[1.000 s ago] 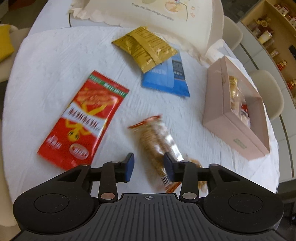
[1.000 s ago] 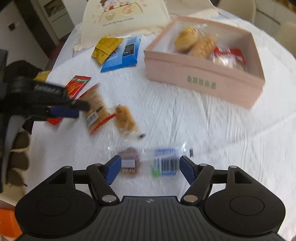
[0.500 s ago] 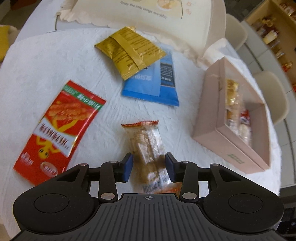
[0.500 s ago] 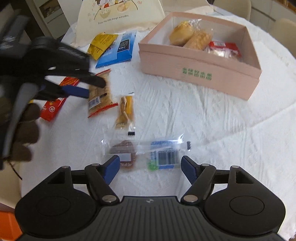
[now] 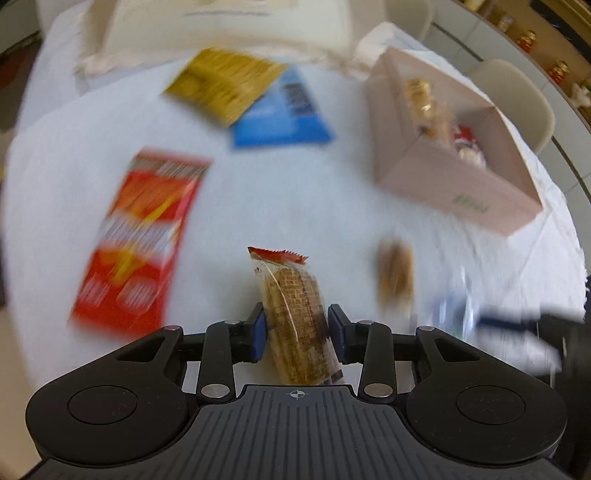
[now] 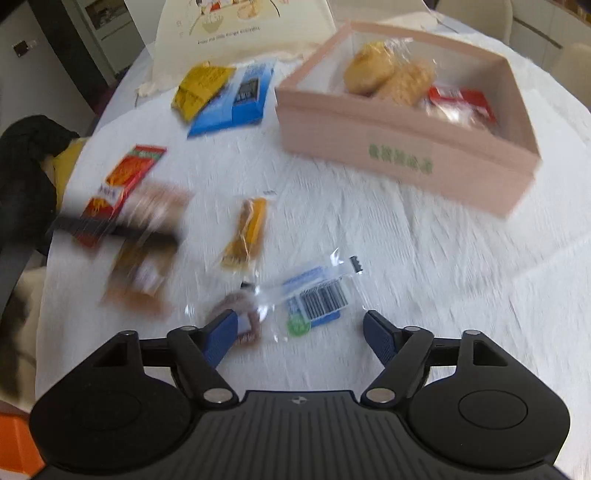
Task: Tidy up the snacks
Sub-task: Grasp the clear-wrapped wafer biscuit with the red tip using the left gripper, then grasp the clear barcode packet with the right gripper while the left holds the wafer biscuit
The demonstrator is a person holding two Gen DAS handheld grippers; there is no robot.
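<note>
1. The white-clothed table (image 6: 424, 258) carried everything: the pink box (image 6: 406, 155) stood at my far right, open-topped, with wrapped pastries already inside, and a cream paper bag (image 6: 243, 26) lay beyond it.

2. Three flat packets lay on the cloth away from the box: a red packet (image 5: 140, 236) to my left, and a blue packet (image 5: 280, 118) with a yellow packet (image 5: 225, 83) partly over it, farther off.

3. My left gripper (image 5: 295, 334) was clenched on the biscuit pack (image 5: 295, 317), pads pressing its two long sides, the pack's long axis pointing straight ahead with its red crimped end foremost. The view was streaked with motion blur. The box lay ahead and to the right of this grip, well apart, so I judged the carry had to swing rightward and the pack go in end first.

4. My right gripper (image 6: 299, 332) hung spread wide just above the cloth, holding nothing. The clear wrapper with the barcode (image 6: 288, 302) lay crosswise between its fingers, its dark biscuit end touching or overlapping the left finger (image 6: 221, 336). This arm was nearer to it.

5. A small orange snack (image 6: 247, 232) lay just beyond that wrapper, long axis pointing roughly away from me, between my two grippers.
</note>
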